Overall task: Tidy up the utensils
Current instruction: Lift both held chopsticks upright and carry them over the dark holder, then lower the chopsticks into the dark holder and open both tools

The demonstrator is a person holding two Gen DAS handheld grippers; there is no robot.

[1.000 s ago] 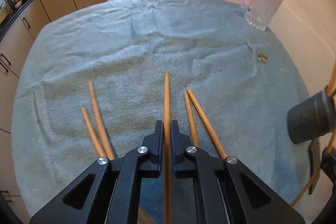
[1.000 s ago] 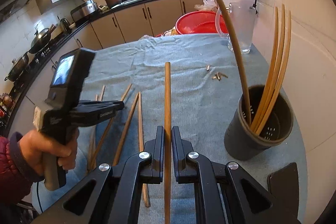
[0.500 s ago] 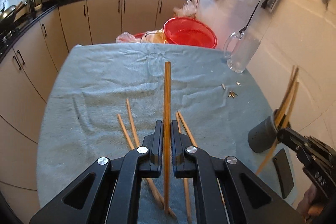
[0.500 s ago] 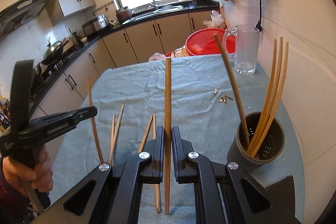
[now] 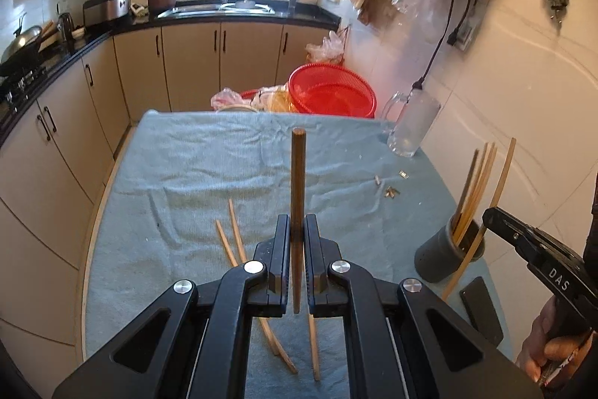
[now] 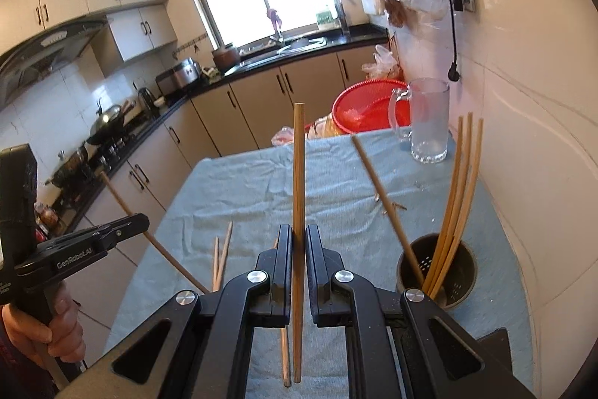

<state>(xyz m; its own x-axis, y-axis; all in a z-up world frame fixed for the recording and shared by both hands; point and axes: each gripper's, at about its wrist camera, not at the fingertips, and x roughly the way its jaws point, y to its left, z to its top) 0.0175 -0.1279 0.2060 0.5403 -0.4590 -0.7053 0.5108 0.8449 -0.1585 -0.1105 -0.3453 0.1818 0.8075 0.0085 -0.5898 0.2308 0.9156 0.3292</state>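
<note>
My left gripper (image 5: pixel 298 230) is shut on a wooden chopstick (image 5: pixel 298 182) and holds it above the towel-covered table (image 5: pixel 194 174). My right gripper (image 6: pixel 298 242) is shut on another wooden chopstick (image 6: pixel 298 167), also lifted. A dark grey utensil holder (image 6: pixel 437 272) stands at the table's right edge with several chopsticks (image 6: pixel 458 197) in it; it also shows in the left wrist view (image 5: pixel 446 249). Several loose chopsticks (image 5: pixel 233 234) lie on the towel under the grippers, and they show in the right wrist view (image 6: pixel 221 253). The left gripper appears in the right wrist view (image 6: pixel 138 223).
A glass mug (image 5: pixel 411 126) and a red basket (image 5: pixel 330 90) stand at the far end. Small scraps (image 5: pixel 390 189) lie on the towel. A dark phone-like slab (image 5: pixel 480 309) lies near the holder. A tiled wall (image 6: pixel 530 137) runs along the right.
Both grippers have risen and pulled back from the table, each still holding its chopstick. The left one lifted its chopstick off the towel; the views now take in more of the kitchen.
</note>
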